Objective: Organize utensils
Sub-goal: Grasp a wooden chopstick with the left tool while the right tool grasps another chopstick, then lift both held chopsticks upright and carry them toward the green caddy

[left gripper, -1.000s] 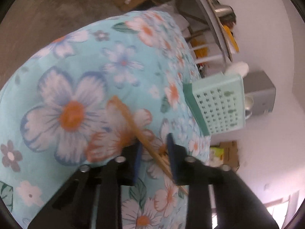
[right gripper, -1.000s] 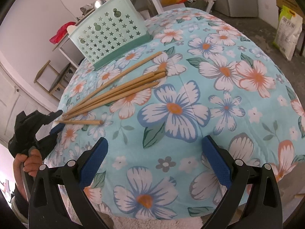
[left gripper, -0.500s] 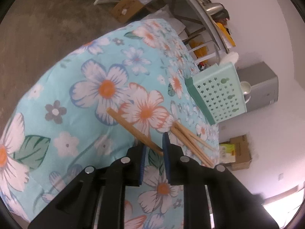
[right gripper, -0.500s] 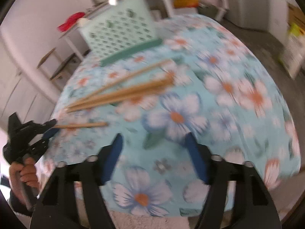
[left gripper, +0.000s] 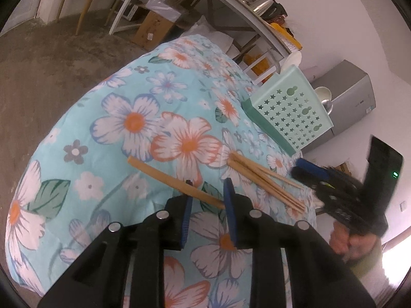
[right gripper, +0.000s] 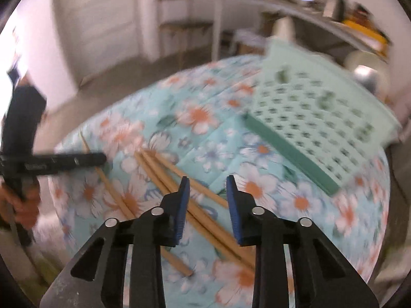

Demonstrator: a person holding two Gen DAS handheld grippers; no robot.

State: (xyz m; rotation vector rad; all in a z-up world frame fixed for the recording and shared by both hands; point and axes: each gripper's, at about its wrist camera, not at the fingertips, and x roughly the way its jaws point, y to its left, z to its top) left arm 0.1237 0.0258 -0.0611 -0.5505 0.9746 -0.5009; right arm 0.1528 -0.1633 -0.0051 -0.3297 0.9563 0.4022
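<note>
My left gripper [left gripper: 206,192] jaws just opened, single chopstick [left gripper: 174,179] loose between them. Right gripper [right gripper: 208,192] closing, empty, over bundle [right gripper: 185,195]; basket [right gripper: 321,118] at 2 o'clock. Risk: motion blur, mis-grab.

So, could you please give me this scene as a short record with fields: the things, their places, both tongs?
surface: floral tablecloth
basket: mint, star holes, beyond the chopsticks
chopstick bundle: lying on the cloth
single chopstick: apart from the bundle, one end between the left jaws
left tongs: just been opening, pads not pressing
right tongs: just been closing, over the bundle, gripping nothing
</note>
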